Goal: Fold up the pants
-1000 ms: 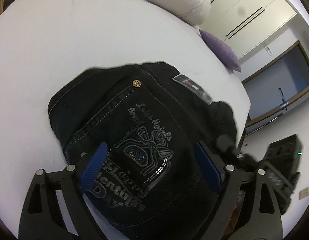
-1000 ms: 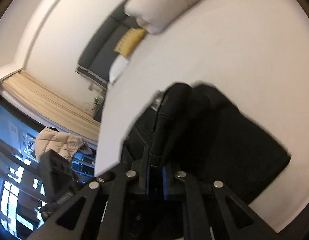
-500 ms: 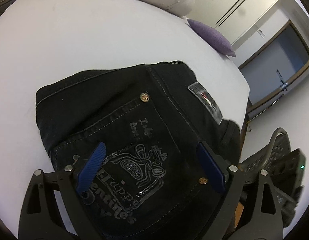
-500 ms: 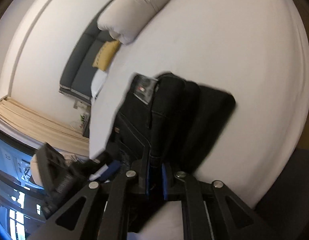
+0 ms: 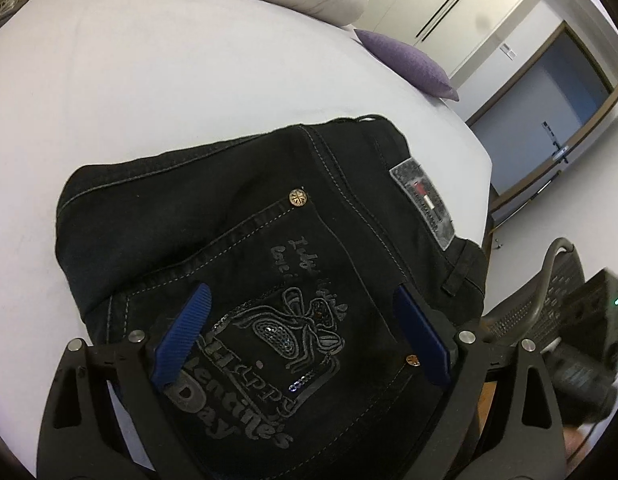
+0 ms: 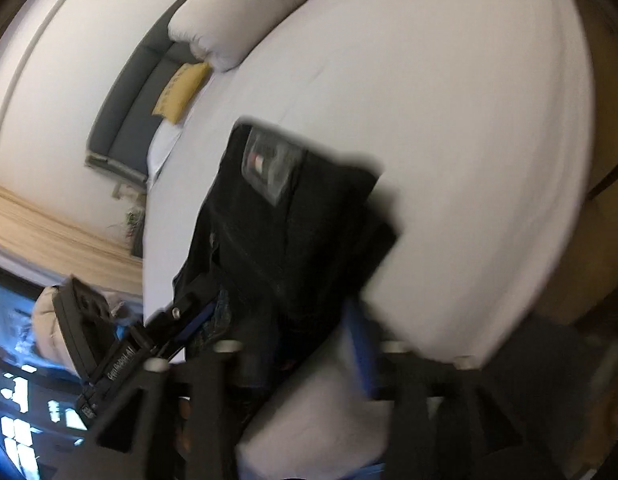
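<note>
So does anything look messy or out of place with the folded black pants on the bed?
Mostly tidy. The pants lie folded in a compact bundle on the bed, pocket print up. One oddity: the bundle sits right at the bed's near edge. The right gripper is opening, with cloth between its jaws; the left gripper stands open over the pocket.

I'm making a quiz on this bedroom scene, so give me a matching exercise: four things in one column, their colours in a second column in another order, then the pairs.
Things:
1. folded pants
2. small cushion at the far side of the bed
3. gripper pads
4. bed sheet

Colours:
A. blue
B. white
C. black
D. purple

Pairs: 1-C, 2-D, 3-A, 4-B
</note>
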Tool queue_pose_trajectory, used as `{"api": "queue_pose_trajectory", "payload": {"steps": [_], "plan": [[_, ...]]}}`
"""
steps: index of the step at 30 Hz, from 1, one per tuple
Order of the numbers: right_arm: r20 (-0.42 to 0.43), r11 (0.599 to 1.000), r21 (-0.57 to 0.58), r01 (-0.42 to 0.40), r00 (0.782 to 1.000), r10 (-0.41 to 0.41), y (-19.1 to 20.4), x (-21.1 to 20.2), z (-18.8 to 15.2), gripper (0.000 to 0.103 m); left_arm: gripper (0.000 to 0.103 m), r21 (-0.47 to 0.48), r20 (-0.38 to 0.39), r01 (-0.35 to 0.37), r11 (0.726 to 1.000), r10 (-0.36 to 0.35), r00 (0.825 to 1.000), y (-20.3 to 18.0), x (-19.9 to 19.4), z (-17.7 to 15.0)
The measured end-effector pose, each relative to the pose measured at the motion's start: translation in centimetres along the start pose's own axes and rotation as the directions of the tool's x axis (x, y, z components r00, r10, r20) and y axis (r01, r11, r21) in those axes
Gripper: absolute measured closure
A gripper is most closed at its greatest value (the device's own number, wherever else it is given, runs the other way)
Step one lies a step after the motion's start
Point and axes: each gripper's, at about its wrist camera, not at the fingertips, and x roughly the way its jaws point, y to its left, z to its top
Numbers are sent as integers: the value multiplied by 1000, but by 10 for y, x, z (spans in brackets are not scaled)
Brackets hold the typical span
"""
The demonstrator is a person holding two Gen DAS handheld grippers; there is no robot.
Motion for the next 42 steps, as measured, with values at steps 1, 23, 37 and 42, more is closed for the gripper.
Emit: {"api": "queue_pose_trajectory", "payload": {"steps": [1,23,37,42], "plan": [[47,1000,-11,14,999,-14,2,-15,9,57,10,-12,-2,4,1000,-4,1000,2,0,1],[14,976,-183,-115,993,120,0,15,96,29,10,13,-7,-60,998,60,998,-22,18,4],[-415,868,-484,-110,903,-116,8,79,104,15,5,-276,48,-70,959,86,995,44,-45,-20],[-452,806,-570,-157,879,-149,27,100,85,47,5,-322,1,3,947,-3,1000,52,-19,-19]]}}
